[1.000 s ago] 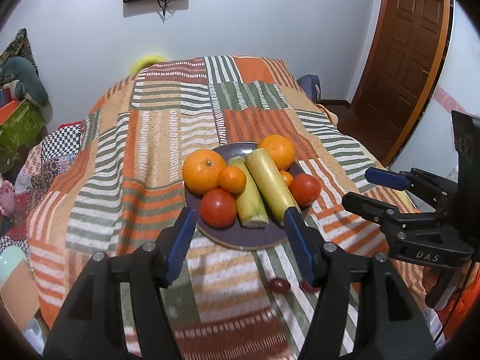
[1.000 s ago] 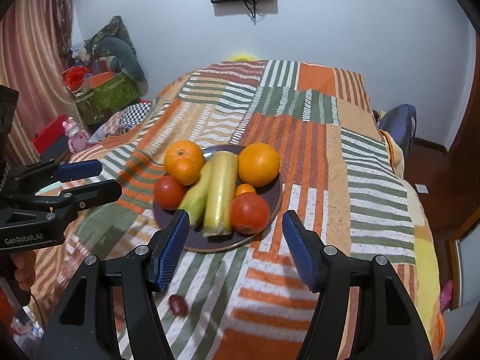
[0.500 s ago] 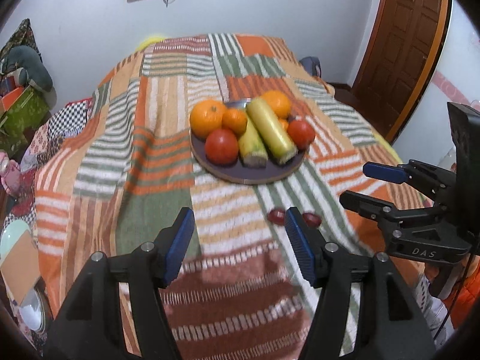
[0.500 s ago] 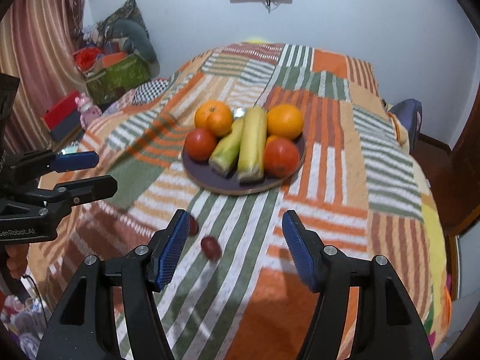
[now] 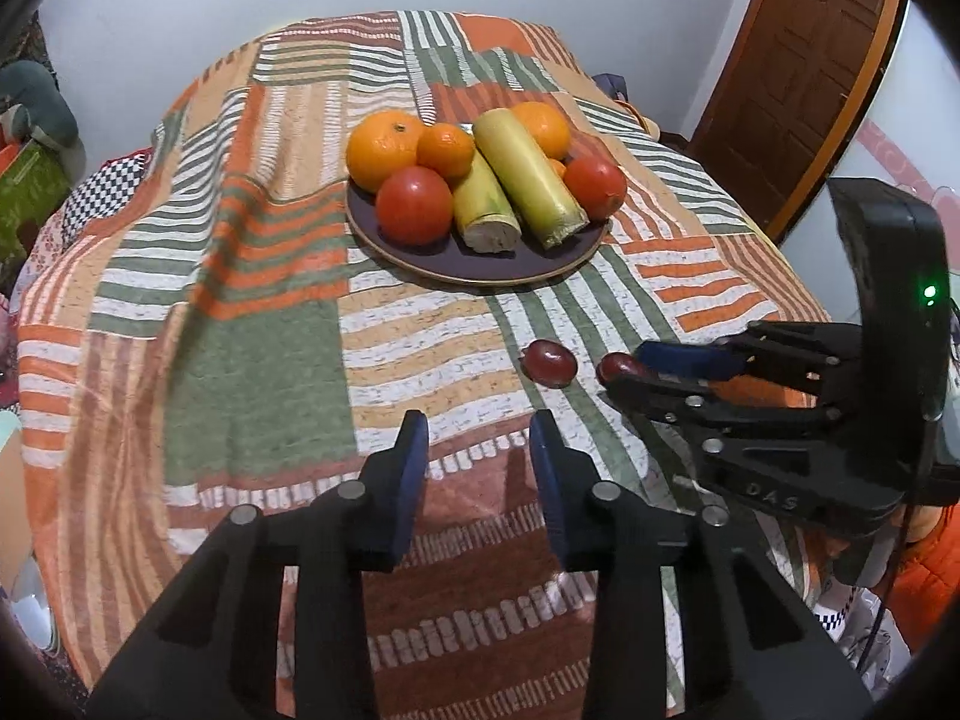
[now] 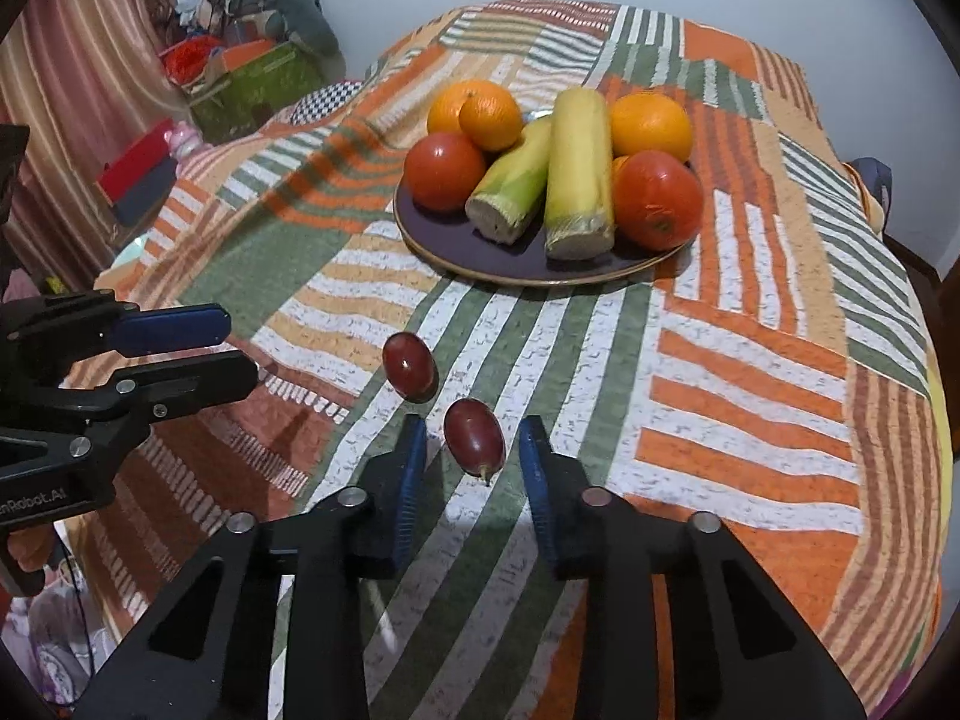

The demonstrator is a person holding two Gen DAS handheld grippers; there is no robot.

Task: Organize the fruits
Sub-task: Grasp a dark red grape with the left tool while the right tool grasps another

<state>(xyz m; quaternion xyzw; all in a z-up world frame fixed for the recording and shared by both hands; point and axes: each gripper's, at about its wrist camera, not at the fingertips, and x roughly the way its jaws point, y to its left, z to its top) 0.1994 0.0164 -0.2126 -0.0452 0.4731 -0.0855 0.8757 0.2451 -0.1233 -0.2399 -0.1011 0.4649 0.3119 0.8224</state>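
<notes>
A dark plate (image 5: 480, 270) (image 6: 474, 252) holds oranges, two tomatoes and two corn cobs on the striped bedspread. Two red grapes lie loose on the cloth in front of it. In the right wrist view the nearer grape (image 6: 474, 435) lies between the open fingers of my right gripper (image 6: 473, 438), untouched; the other grape (image 6: 410, 366) lies just beyond to the left. My left gripper (image 5: 478, 438) is open and empty, with that other grape (image 5: 549, 363) ahead of it to the right. The right gripper shows in the left wrist view (image 5: 624, 369) around the nearer grape (image 5: 615, 367).
The bedspread (image 5: 240, 276) drops off at the near and side edges. A wooden door (image 5: 798, 72) stands at the right. Boxes and clutter (image 6: 240, 78) lie on the floor to the left of the bed.
Both grippers have drawn back from the plate and dropped lower. Both have narrowed their opening. The right gripper has come down around one grape.
</notes>
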